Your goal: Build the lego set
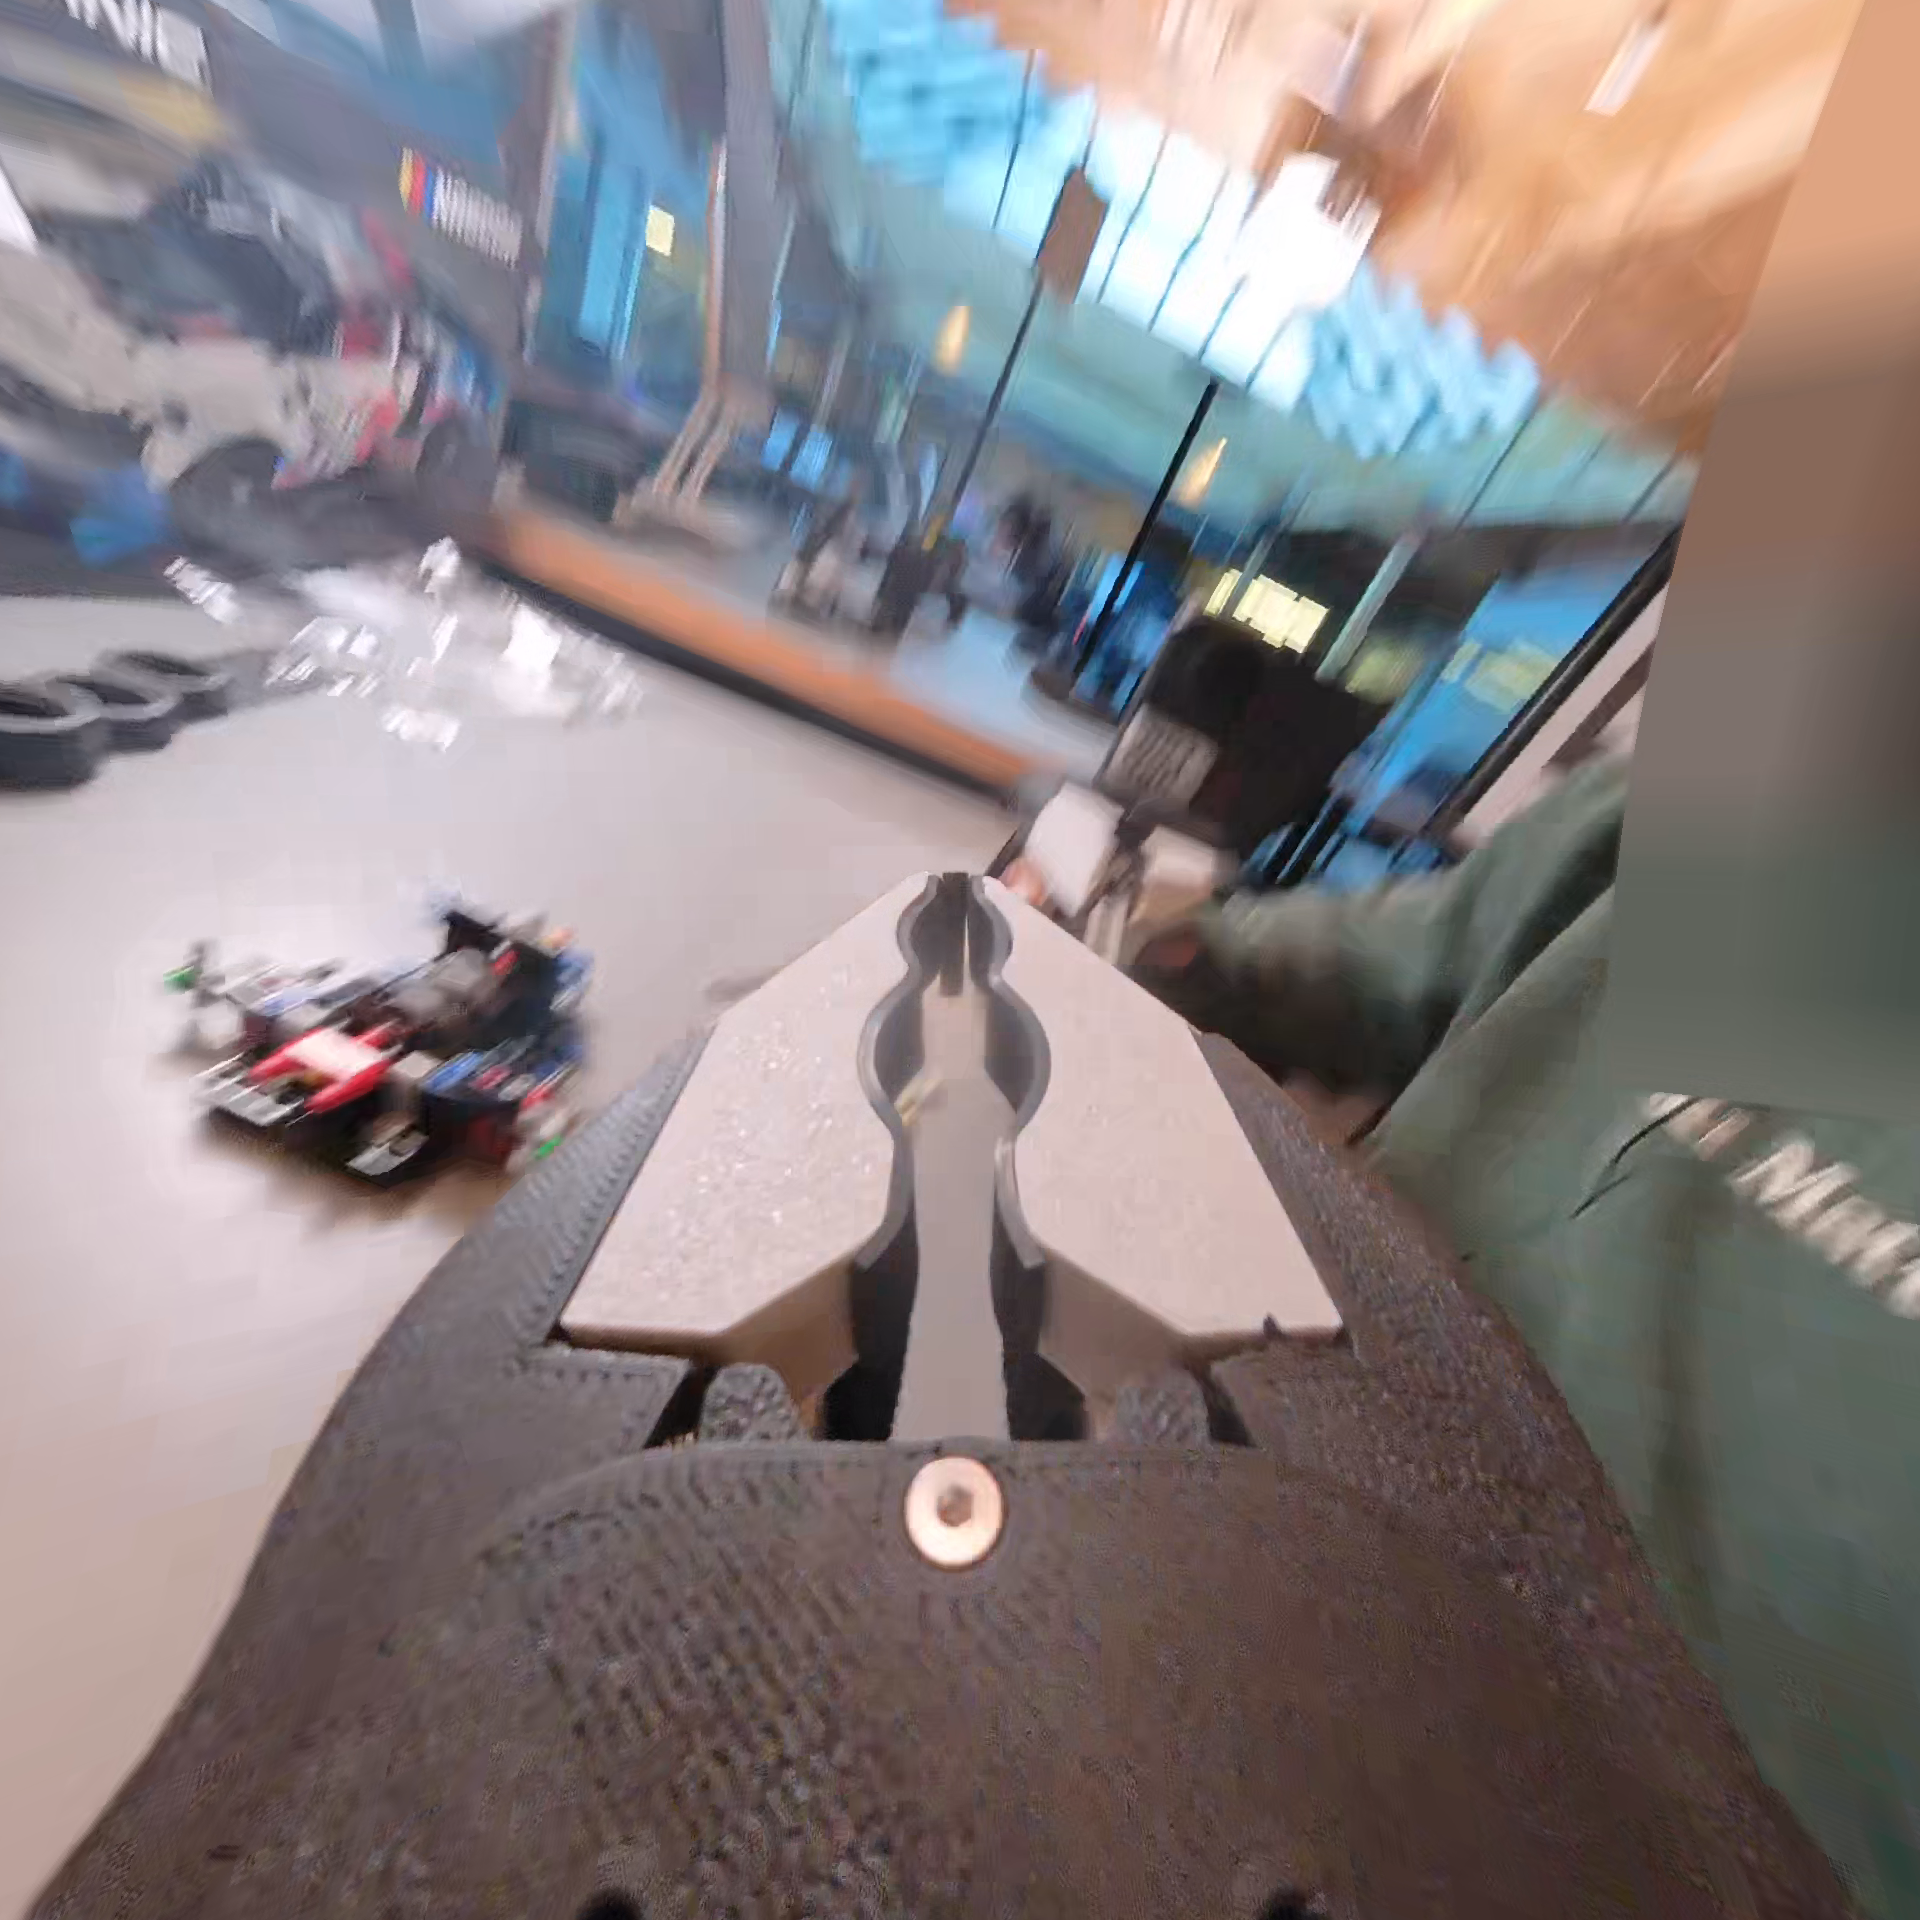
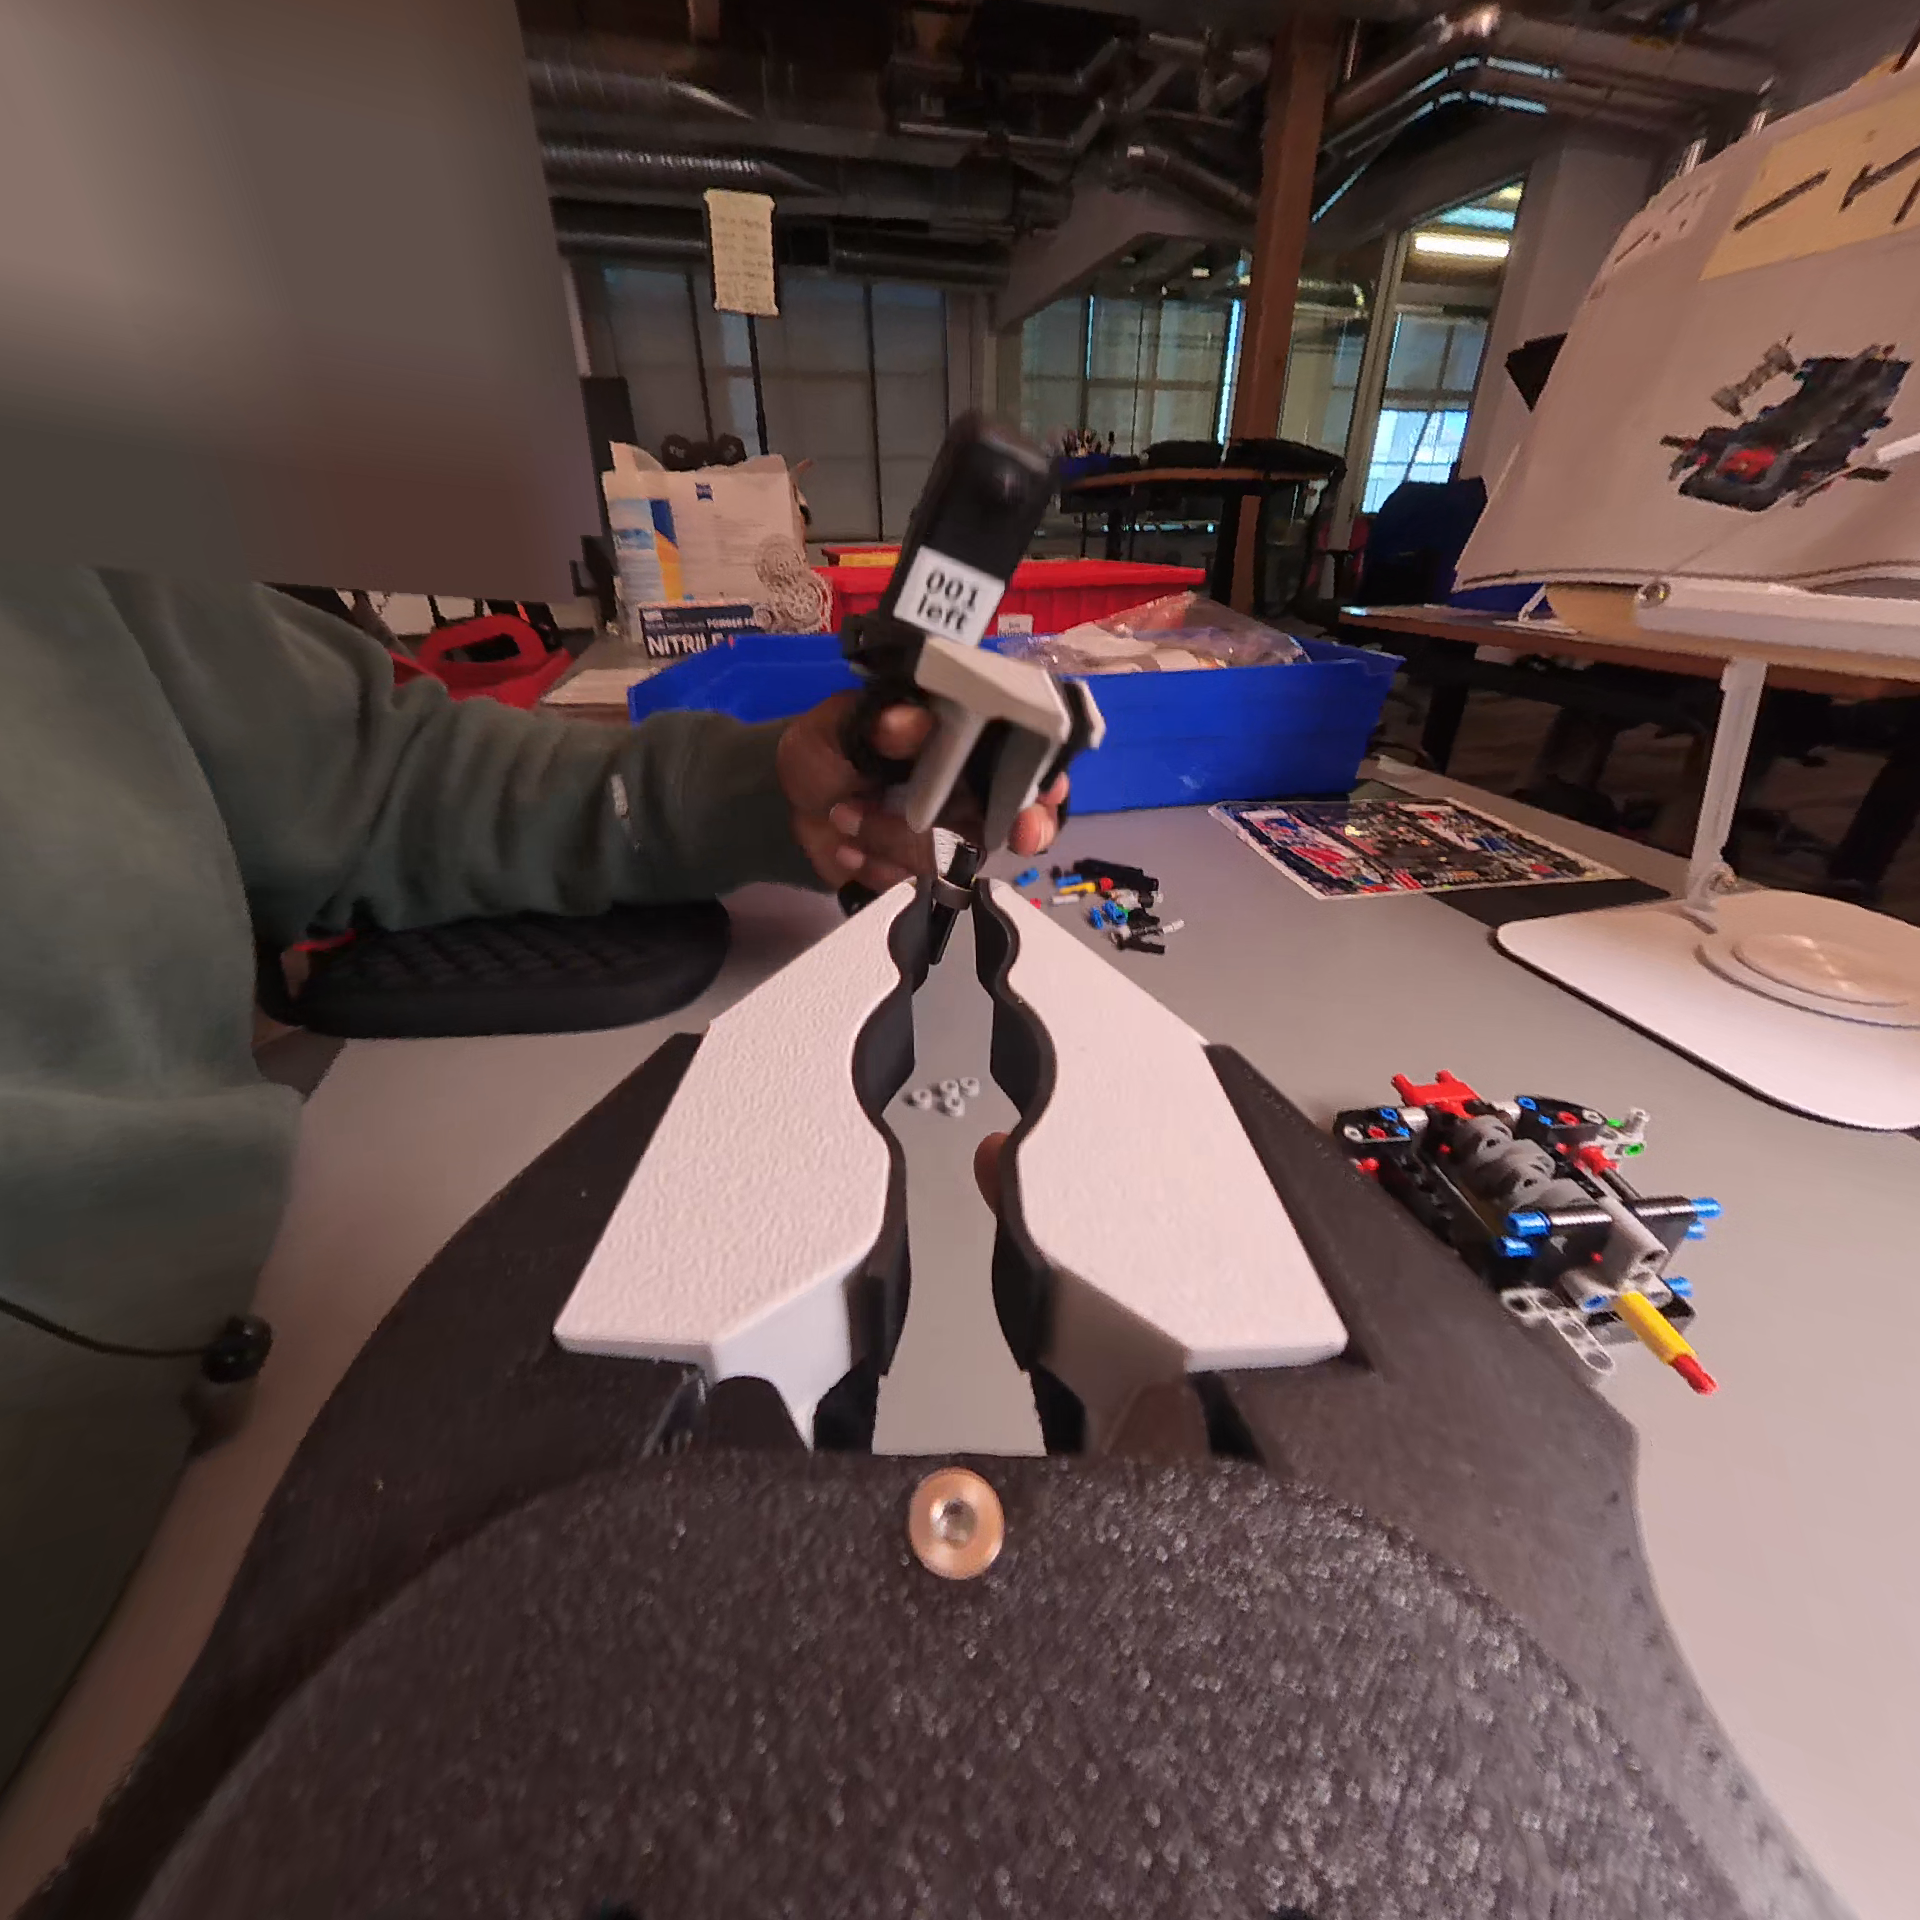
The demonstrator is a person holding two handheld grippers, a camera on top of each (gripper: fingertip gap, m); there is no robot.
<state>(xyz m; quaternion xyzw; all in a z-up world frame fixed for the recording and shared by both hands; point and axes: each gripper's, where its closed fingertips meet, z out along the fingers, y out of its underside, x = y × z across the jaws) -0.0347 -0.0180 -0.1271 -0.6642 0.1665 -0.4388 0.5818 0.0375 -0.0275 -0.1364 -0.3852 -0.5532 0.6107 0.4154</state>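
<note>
A pale grey table [image 2: 1299, 997] fills the lower part of the right wrist view. Behind it lies a workshop room with dark pipes under the ceiling, tall windows and a wooden post at upper centre.

At the left edge of this view a green sleeve [image 2: 436, 769] reaches across a black mesh pad [image 2: 499, 966]. Its hand [image 2: 862, 800] holds the left gripper [image 2: 961, 873], which points down at centre frame. Right below it, the right gripper [image 2: 951, 899] pinches a small black piece [image 2: 948, 914] at its narrowly parted tips. The left gripper's tips meet the same piece.

Behind the hand stand a blue bin [image 2: 1226, 717] and a red bin [image 2: 1039, 592]. Under the jaws lie a few small grey rings [image 2: 945, 1096]. Right of centre, loose coloured pins [image 2: 1112, 904] are scattered on the table, with an instruction booklet [image 2: 1403, 842] flat beyond them. The partly built lego chassis [image 2: 1538, 1195] rests at the right edge, well apart from both grippers. Above it, at upper right, a white stand [image 2: 1714, 935] carries an open printed page [image 2: 1714, 416].

The left wrist view is badly smeared. Black tyres [image 1: 83, 707] sit at its left edge. The chassis [image 1: 395, 1049] shows left of centre, and the left gripper [image 1: 951, 904] appears nearly closed on a thin dark piece [image 1: 951, 935], though blur makes that grip uncertain.
</note>
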